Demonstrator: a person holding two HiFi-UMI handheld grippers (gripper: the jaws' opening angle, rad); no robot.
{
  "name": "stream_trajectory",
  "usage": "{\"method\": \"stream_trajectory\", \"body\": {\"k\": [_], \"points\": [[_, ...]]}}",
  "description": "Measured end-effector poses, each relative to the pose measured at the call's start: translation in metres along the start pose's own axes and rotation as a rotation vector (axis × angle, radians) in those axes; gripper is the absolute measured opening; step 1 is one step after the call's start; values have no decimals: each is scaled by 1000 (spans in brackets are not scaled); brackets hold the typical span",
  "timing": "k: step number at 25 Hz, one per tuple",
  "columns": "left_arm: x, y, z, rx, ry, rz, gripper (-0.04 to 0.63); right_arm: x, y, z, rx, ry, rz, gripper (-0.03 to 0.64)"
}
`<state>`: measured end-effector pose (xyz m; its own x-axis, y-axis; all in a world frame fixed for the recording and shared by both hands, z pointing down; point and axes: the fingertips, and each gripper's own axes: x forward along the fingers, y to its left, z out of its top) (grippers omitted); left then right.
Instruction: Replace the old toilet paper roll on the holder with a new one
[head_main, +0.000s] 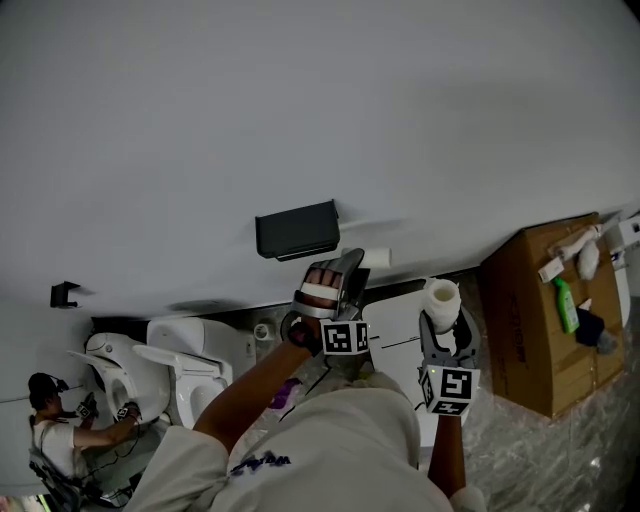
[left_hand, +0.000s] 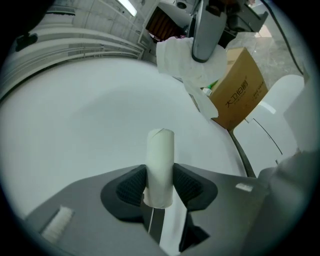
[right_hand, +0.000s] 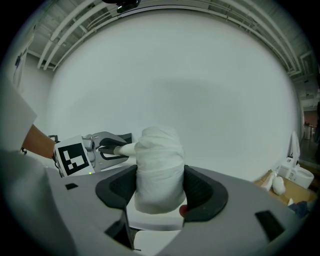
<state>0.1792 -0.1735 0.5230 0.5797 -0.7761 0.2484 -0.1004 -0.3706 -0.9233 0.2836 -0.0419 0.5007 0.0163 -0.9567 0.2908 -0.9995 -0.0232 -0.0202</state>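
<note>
Left gripper (left_hand: 160, 182): fingers (left_hand: 131, 186) clenched on the old roll (left_hand: 160, 150), a thin bare white tube. Pads press it from both sides near its lower end; the tube stands up out of the grip against the white wall (head_main: 300, 100).

Right gripper (right_hand: 160, 189): fingers (right_hand: 117, 187) clenched on the new roll (right_hand: 159, 155), a full white roll with a wrinkled wrap. It fills the gap between the pads and rises above them.

Head view: both grippers held up in front of the wall, left one to the left and slightly higher, right one just beside it. Old roll sticks out to the right of the left fingertips. New roll sits upright on top of the right gripper.

Holder (head_main: 297, 230): black, fixed on the wall, above and to the left of both grippers. It touches neither roll.

Surroundings: cardboard box (head_main: 545, 320) at right with a green bottle (head_main: 566, 305) on it. White toilets (head_main: 150, 365) at lower left, and a person (head_main: 60, 430) beside them
</note>
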Motion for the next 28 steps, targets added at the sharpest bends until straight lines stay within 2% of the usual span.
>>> {"method": "stream_trajectory", "body": {"k": [4,9,15,17,19,23,26,28], "points": [[-12,8,1,-140,-3,18,173,-2,3,4,-25,4,15,282],[-39,27,-6,-405,-41,30,173,2,12,20,-54,-9,50,282],[-87,53,-45,-700,-16,76,173,9,40,31,-91,-4,127,282],[-99,63,-56,-802,-37,103,173,14,51,36,-106,-8,156,282],[-112,72,-63,-865,-76,129,173,17,63,42,-117,-17,181,282],[-137,92,-72,-933,-153,175,173,26,82,57,-139,-48,212,282],[-152,102,-73,-1013,-237,177,175,32,86,69,-151,-85,206,282],[-159,104,-80,-1056,-245,183,175,34,85,76,-133,-109,193,282]]}}
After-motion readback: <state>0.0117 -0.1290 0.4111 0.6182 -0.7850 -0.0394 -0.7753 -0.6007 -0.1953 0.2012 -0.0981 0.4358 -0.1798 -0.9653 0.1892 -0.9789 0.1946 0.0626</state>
